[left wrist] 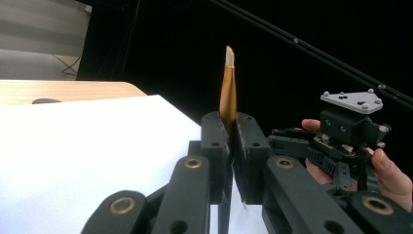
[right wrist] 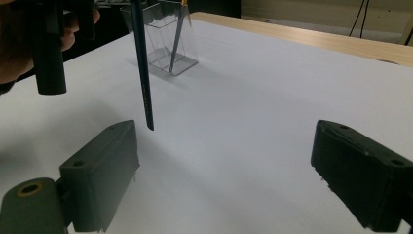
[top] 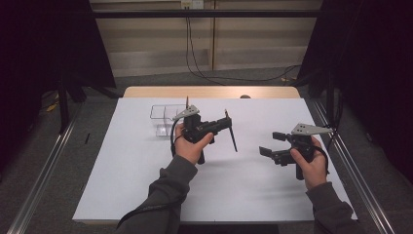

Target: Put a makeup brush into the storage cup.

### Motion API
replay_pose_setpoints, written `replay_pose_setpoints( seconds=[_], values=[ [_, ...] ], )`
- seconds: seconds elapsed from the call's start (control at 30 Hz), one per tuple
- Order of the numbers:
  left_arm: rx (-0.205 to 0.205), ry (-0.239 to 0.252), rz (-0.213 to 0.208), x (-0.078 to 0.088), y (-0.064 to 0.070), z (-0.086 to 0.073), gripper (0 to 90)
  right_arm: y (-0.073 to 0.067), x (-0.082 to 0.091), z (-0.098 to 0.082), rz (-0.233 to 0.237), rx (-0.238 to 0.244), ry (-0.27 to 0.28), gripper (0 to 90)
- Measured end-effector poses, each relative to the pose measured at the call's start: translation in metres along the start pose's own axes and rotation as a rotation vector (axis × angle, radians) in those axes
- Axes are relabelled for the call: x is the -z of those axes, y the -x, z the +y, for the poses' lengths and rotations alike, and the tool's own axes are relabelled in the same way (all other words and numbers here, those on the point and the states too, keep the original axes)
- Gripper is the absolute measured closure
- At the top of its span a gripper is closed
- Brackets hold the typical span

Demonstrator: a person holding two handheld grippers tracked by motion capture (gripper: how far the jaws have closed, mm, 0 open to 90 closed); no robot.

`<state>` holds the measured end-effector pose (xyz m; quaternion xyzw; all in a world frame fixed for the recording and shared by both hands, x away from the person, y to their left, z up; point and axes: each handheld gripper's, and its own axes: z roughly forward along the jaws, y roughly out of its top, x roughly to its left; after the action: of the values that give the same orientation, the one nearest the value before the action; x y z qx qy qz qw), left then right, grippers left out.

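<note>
A: Left gripper (top: 225,123) status?
B: Jaws clamped on the paintbrush (left wrist: 227,87); its handle hangs below them above the white table (top: 146,185).
A: Right gripper (right wrist: 221,180)?
B: Jaws wide, nothing between. Dark curtains (top: 375,58) surround.

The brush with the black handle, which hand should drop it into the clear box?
Left. The left tool is shut on the thin black-handled brush, beside the clear plastic box that holds another brush. The right tool is open, empty and farther away.
</note>
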<state>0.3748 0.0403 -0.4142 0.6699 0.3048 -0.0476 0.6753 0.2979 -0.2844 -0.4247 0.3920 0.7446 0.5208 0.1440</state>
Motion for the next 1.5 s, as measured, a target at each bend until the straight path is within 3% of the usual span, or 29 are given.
replay_pose_setpoints(
  seconds=[0.63, 1.5],
  values=[
    [0.003, 0.004, 0.006, 0.003, 0.000, -0.001, 84.1, 0.006, 0.017, -0.010, -0.027, -0.003, -0.002, 9.3],
    [-0.045, -0.007, 0.050, 0.020, -0.005, 0.005, 84.1, 0.007, 0.027, -0.017, -0.041, 0.011, 0.009, 9.1]
  ],
)
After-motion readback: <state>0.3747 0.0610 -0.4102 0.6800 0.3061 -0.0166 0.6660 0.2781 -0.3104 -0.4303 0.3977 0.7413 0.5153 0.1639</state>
